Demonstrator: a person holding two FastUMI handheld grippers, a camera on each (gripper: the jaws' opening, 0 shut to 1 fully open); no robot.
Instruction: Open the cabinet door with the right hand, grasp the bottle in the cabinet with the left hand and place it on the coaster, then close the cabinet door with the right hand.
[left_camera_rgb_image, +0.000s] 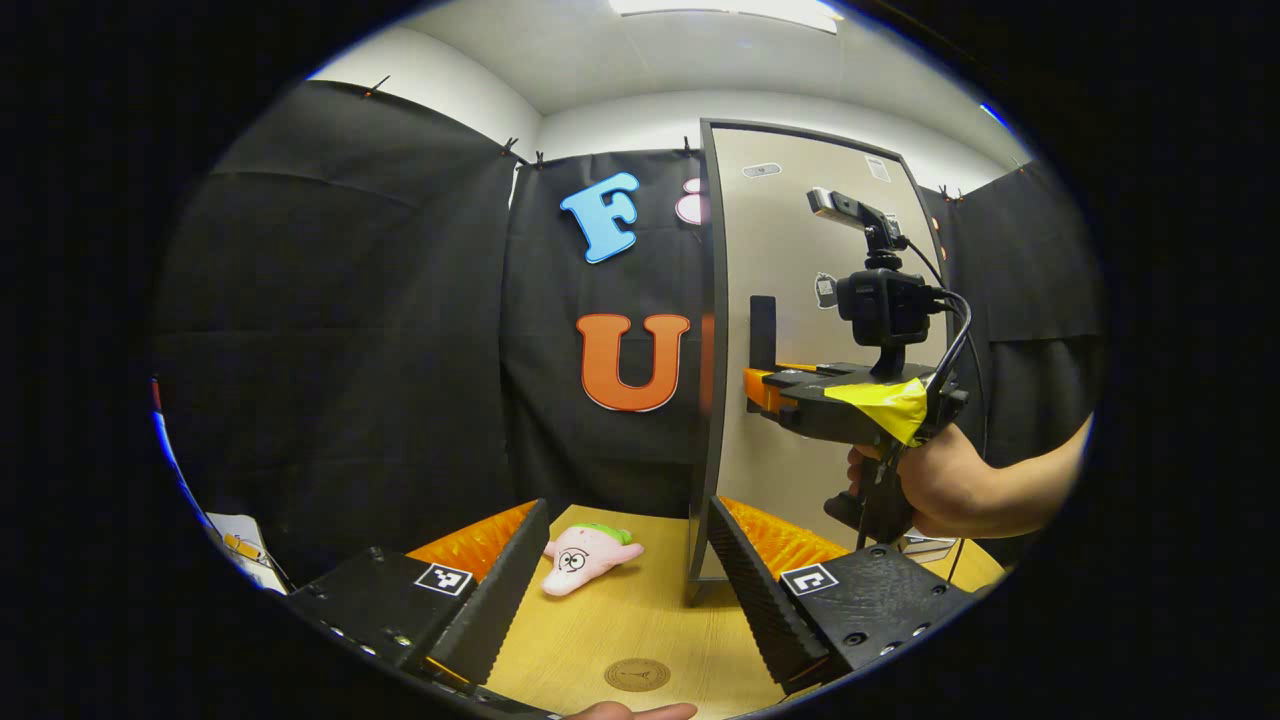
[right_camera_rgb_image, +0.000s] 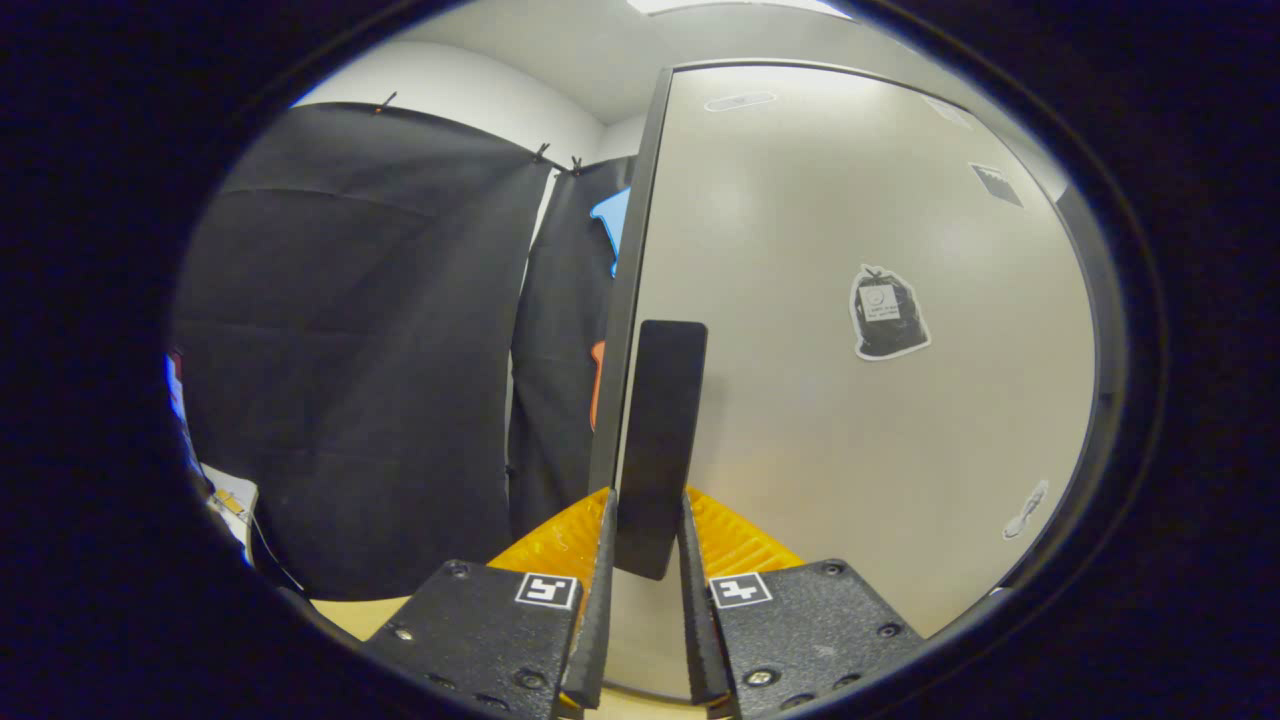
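1. Step in hand: the cabinet door (right_camera_rgb_image: 850, 330) is being worked by the right tool (right_camera_rgb_image: 645, 560). Its two fingers stand close together with the door's black handle (right_camera_rgb_image: 660, 430) between them, evidently clamped on it. In the left gripper view the same tool (left_camera_rgb_image: 765, 385) sits at the handle (left_camera_rgb_image: 762, 330), held by a hand (left_camera_rgb_image: 935, 480).

2. Door position: the door (left_camera_rgb_image: 800, 300) presents its edge toward the left tool. Whether it is swinging open or shut cannot be judged from this moment; with no bottle on the coaster, opening is the likelier reading.

3. Left tool (left_camera_rgb_image: 620, 590): fingers well apart, holding nothing, hanging above the counter (left_camera_rgb_image: 640, 620) in front of the door's edge.

4. Coaster (left_camera_rgb_image: 637, 674): a round brown disc on the counter, nearer the left tool than the door is, with nothing on it.

5. Pink star-shaped plush toy (left_camera_rgb_image: 585, 555): lies on the counter just left of the door's lower edge; no part of the task.

6. Next move, as a judgement: the right tool must hold the handle and swing the door on its hinge arc until the left tool can reach inside.

7. Hidden: the bottle and the cabinet interior lie behind the door. Stickers on the door are too small to make out.
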